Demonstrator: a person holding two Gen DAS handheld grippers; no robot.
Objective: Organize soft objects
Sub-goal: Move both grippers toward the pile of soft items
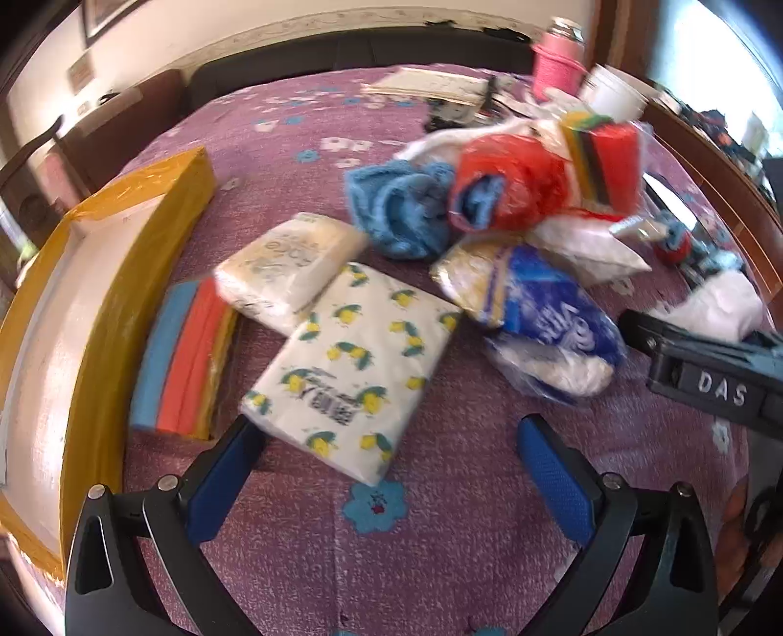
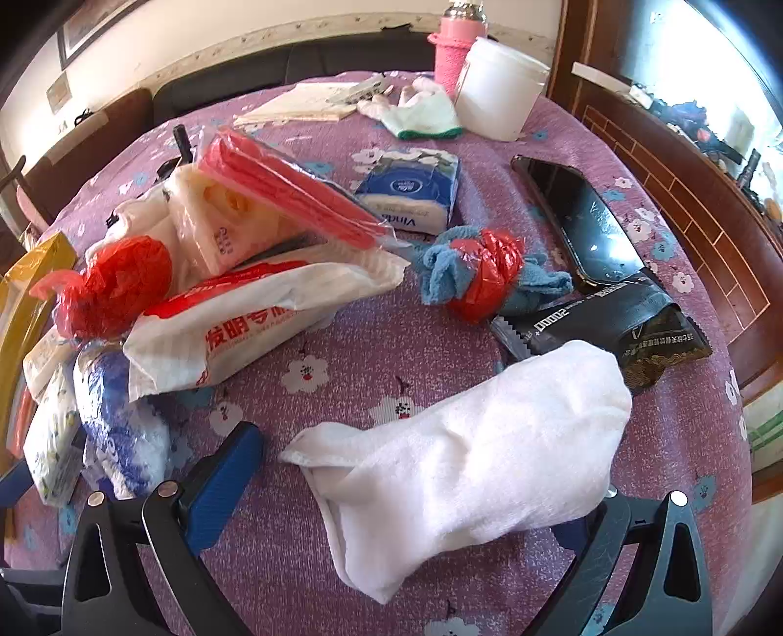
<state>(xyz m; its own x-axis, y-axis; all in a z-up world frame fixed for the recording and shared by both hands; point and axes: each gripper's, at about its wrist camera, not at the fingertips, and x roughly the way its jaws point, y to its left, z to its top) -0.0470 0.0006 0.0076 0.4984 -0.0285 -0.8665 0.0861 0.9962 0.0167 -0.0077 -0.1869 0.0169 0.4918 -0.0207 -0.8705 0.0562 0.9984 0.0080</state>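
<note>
My left gripper (image 1: pixel 386 457) is open just above the near end of a lemon-print tissue pack (image 1: pixel 352 367). Beside it lie a cream tissue pack (image 1: pixel 288 266), a striped sponge pack (image 1: pixel 183 362), a blue towel (image 1: pixel 396 210), a red bag (image 1: pixel 509 183) and a blue tissue roll pack (image 1: pixel 543 313). An open yellow box (image 1: pixel 73 303) stands at the left. My right gripper (image 2: pixel 416 469) is open; a white cloth (image 2: pixel 465 460) lies between its fingers and hides the right finger. The right gripper also shows in the left wrist view (image 1: pixel 704 372).
On the purple flowered tablecloth (image 2: pixel 352 342) lie a phone (image 2: pixel 582 220), a black snack packet (image 2: pixel 611 323), a blue-and-red cloth bundle (image 2: pixel 484 274), a Vinda tissue pack (image 2: pixel 411 191), a white tub (image 2: pixel 499 88), a pink bottle (image 2: pixel 452 44), gloves (image 2: pixel 421 110) and a pile of bagged items (image 2: pixel 235 274).
</note>
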